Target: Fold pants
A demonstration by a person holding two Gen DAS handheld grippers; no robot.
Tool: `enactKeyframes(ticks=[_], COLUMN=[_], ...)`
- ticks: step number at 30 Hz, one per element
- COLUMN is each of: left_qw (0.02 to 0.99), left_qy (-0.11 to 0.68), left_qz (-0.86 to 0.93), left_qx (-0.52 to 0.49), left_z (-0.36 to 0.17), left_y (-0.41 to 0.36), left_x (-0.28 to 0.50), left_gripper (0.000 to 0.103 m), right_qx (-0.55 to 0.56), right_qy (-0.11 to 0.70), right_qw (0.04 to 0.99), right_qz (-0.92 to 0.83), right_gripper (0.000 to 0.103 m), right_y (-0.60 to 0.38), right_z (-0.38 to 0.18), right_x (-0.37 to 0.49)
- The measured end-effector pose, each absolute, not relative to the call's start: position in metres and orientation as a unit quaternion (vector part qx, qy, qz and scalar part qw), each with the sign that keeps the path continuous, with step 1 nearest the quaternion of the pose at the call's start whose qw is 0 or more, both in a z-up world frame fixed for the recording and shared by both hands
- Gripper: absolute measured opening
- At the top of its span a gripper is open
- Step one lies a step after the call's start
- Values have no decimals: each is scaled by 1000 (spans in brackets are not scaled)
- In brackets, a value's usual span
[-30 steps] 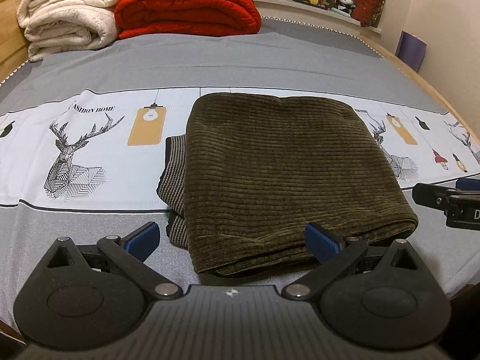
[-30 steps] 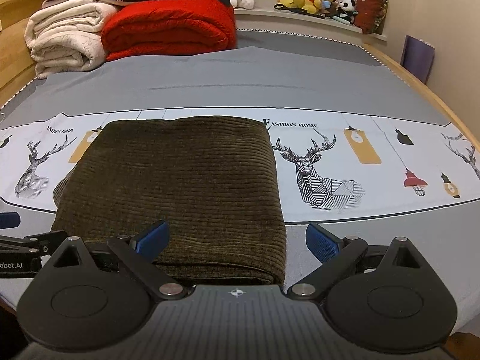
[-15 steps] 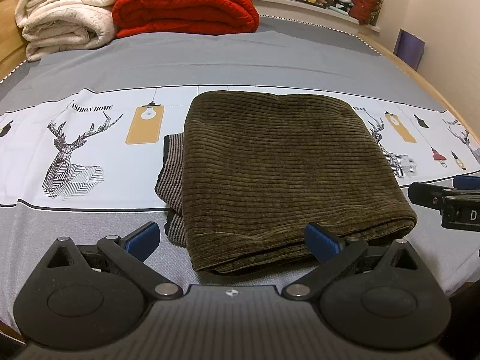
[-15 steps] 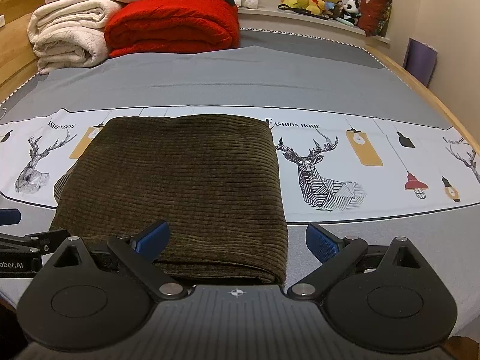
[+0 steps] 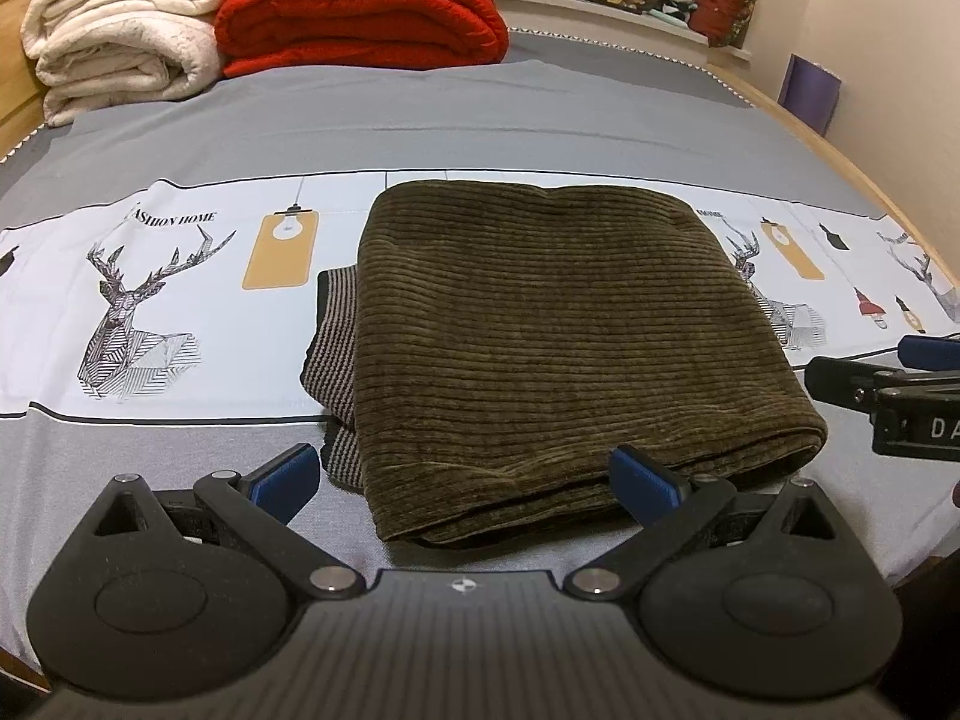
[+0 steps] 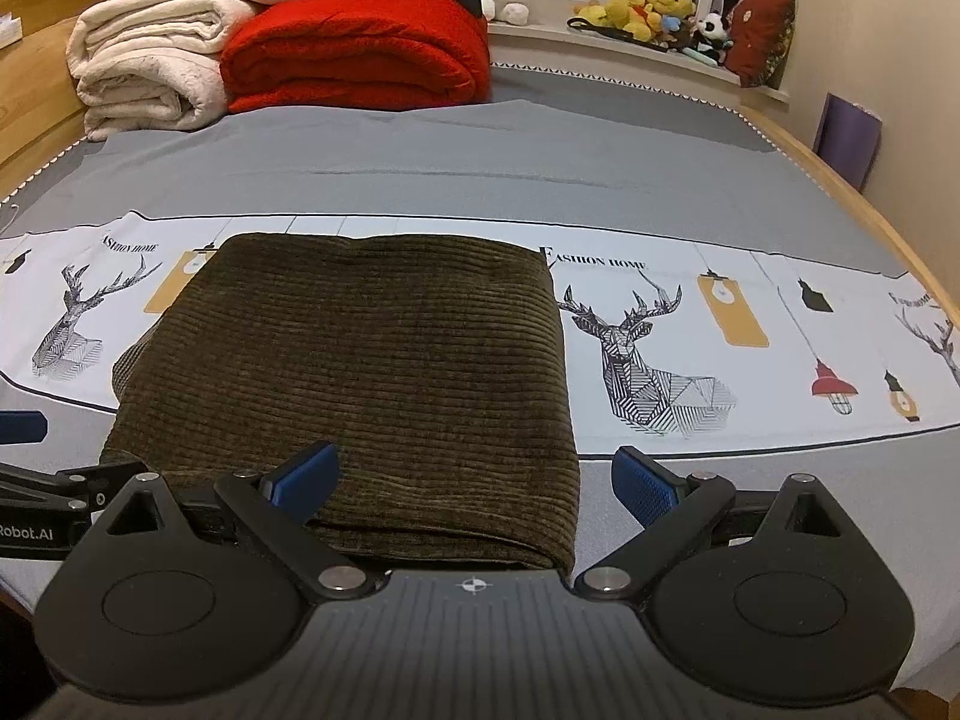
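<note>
The olive-brown corduroy pants (image 5: 558, 336) lie folded into a squarish stack on the bed, a striped waistband (image 5: 336, 354) sticking out at their left side. They also show in the right wrist view (image 6: 372, 372). My left gripper (image 5: 465, 477) is open and empty, just before the stack's near edge. My right gripper (image 6: 477, 480) is open and empty, over the stack's near right corner. Each gripper shows at the edge of the other's view: the right one (image 5: 888, 390), the left one (image 6: 36, 498).
The bed sheet (image 6: 660, 324) is grey with a white deer-print band. A cream blanket (image 6: 150, 72) and a red blanket (image 6: 360, 54) are stacked at the far end. Plush toys (image 6: 654, 12) sit on the window ledge. A wooden bed rail (image 6: 840, 192) runs along the right.
Both grippers have stayed open and drawn back and up slightly from the folded pants. The pants have not moved.
</note>
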State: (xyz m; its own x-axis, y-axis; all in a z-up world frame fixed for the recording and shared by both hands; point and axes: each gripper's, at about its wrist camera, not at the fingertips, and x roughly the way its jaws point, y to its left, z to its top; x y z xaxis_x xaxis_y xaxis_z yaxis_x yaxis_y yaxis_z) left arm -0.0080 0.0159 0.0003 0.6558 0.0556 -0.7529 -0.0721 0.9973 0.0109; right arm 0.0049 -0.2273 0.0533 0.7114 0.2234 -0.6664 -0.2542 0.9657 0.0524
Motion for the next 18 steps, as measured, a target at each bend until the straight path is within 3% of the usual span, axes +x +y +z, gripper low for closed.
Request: enactKeyframes(ticks=[18], left_qw=[912], left_qy=[409], left_qz=[21], left_qx=[-8], left_z=[3], left_y=[15], left_x=[-9], left_gripper=[103], right_qx=[-34], right_qy=[357], right_qw=[924], right_qz=[132], right_gripper=[98], right_y=[-222], right_z=[52], right_x=[4])
